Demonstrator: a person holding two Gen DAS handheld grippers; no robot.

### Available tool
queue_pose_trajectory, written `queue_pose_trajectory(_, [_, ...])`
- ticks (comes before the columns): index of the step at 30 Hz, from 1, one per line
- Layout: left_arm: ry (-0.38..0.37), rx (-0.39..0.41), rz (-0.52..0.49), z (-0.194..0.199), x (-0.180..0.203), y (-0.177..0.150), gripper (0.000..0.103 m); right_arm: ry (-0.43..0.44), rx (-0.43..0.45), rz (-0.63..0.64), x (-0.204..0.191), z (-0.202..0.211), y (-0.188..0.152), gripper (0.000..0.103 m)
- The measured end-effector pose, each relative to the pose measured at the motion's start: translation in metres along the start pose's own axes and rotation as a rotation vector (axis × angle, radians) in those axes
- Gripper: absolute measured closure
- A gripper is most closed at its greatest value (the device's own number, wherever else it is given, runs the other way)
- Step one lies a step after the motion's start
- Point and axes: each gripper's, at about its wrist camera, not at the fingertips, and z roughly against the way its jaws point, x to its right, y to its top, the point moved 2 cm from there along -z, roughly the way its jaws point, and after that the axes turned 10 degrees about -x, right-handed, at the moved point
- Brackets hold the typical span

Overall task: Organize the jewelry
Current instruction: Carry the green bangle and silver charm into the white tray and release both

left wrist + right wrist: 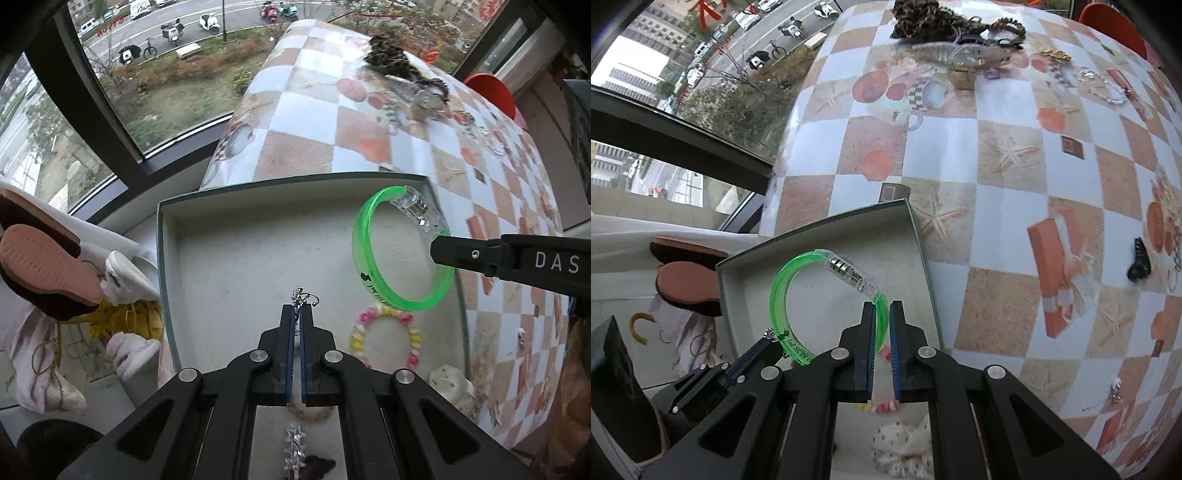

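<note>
1. The left gripper (298,314) was squeezed shut on a small silver earring (302,296). Only a tiny bit of it was pinched, so it could have slipped out and dropped early.
2. The right gripper (882,314) was shut tight on the green bracelet (783,295), held by its thin rim. The ring hung out toward 10 o'clock, so it could have swung or twisted loose.
3. Both hung over the open box (168,236). The two grippers were near each other, so they could have bumped.
4. A pink and yellow bead bracelet (384,334) already lay in the box at 5 o'clock from the green one. A dropped ring could have landed on it and tangled.
5. More jewelry (960,33) waited at 12 o'clock, far across the checkered tabletop (997,166).
</note>
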Motion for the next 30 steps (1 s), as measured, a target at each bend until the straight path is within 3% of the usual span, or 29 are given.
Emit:
queue_pose_trajectory(23, [0.073, -0.040, -0.018, -0.021, 0.000, 0.003, 0.097, -0.031, -0.066, -0.012, -0.006, -0.039, 0.016, 0.094])
queue_pose_trajectory(27, [0.095, -0.045, -0.025, -0.020, 0.001, 0.003, 0.097, -0.013, -0.047, -0.011, -0.007, -0.030, 0.015, 0.070])
queue_pose_trajectory(30, [0.105, -0.047, -0.027, -0.018, 0.002, 0.003, 0.097, 0.001, -0.011, -0.004, -0.009, -0.015, 0.012, 0.064])
